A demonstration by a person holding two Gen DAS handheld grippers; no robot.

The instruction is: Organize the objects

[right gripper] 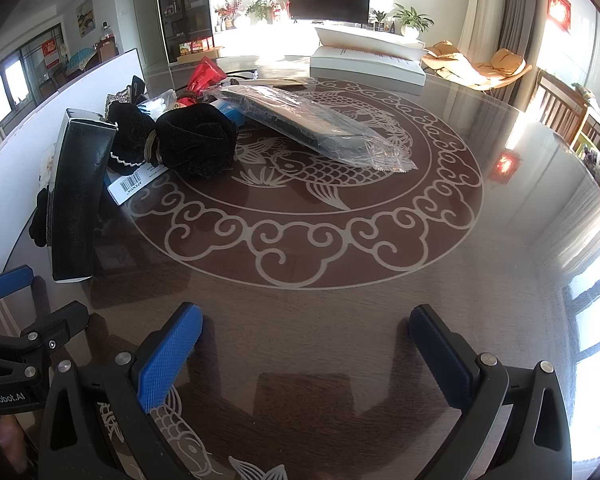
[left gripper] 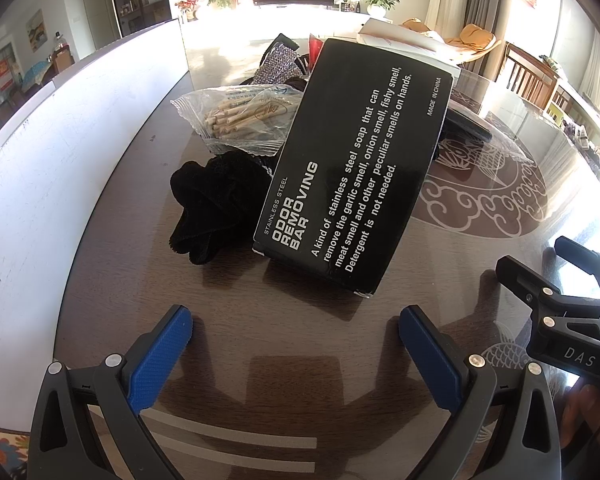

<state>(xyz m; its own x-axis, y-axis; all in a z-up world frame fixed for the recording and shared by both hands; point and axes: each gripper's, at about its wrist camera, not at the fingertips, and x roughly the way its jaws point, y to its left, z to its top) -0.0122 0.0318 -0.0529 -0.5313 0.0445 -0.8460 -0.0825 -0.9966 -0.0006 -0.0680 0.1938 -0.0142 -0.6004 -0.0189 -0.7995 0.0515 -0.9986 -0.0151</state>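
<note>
Black box: I see the odor removing bar box [left gripper: 352,168] tilted, its far end propped on the pile, its near corner on the table [left gripper: 260,340].
Left gripper [left gripper: 296,324]: mine, fingers spread wide, empty, just short of the box.
Right gripper [right gripper: 306,320]: fingers apart, empty, over bare table.
Pile: black velvet scrunchie [left gripper: 208,208] beside the box; bag of wooden sticks [left gripper: 240,116] behind it.
Wrapped dark item [right gripper: 308,120]: lies on the fish pattern, apart from both grippers.

Bare table [left gripper: 292,320] lies ahead of my left gripper [left gripper: 296,328] up to the tilted black box [left gripper: 352,168]; my right gripper [right gripper: 306,330] faces open tabletop.
</note>
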